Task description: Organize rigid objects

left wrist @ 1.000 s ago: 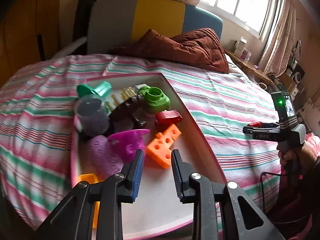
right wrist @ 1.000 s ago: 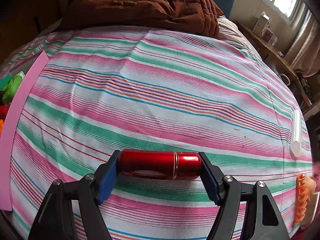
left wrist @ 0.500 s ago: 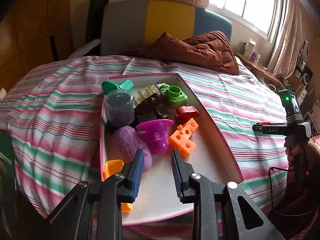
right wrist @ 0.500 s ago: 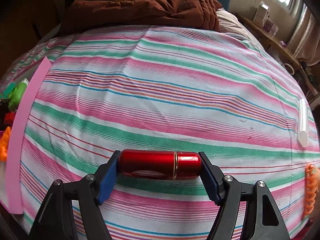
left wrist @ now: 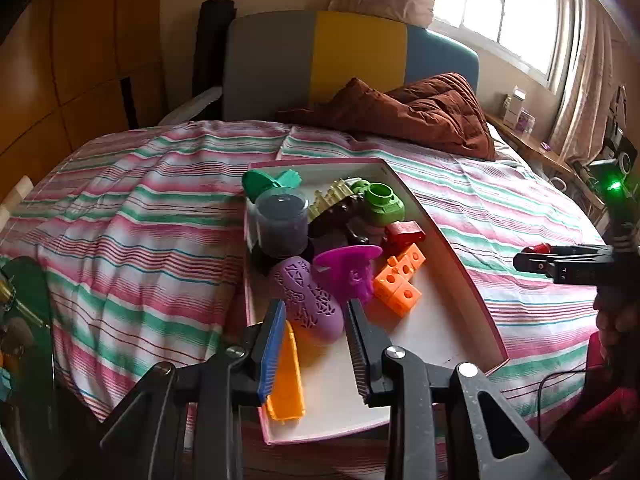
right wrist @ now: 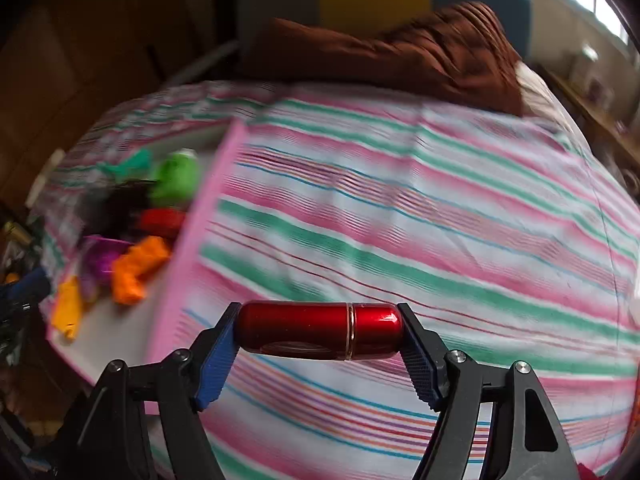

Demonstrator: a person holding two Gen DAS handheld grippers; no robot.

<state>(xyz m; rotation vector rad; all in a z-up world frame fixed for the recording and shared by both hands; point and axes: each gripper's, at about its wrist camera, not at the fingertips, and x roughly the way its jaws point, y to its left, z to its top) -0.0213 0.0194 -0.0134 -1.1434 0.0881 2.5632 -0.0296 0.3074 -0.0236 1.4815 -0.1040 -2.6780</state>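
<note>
The right hand-held gripper (right wrist: pixel 318 334) clamps the red capsule (right wrist: pixel 318 334) endwise above the bed (right wrist: pixel 400 220), right of the tray (right wrist: pixel 188 240). Glossy, stiff, probably slippery; mid-body grip seems safer. The left hand-held gripper (left wrist: pixel 316 344), just widening, holds nothing.

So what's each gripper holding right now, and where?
Right gripper clamps the red tube end to end. Left gripper holds nothing.

Both wrist views downward, sharing tray (left wrist: pixel 460 280).

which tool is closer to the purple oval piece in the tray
Left. The left tool hangs directly over the purple oval piece; the right tool, gripping a red capsule, is over the bedspread beside the tray.
</note>
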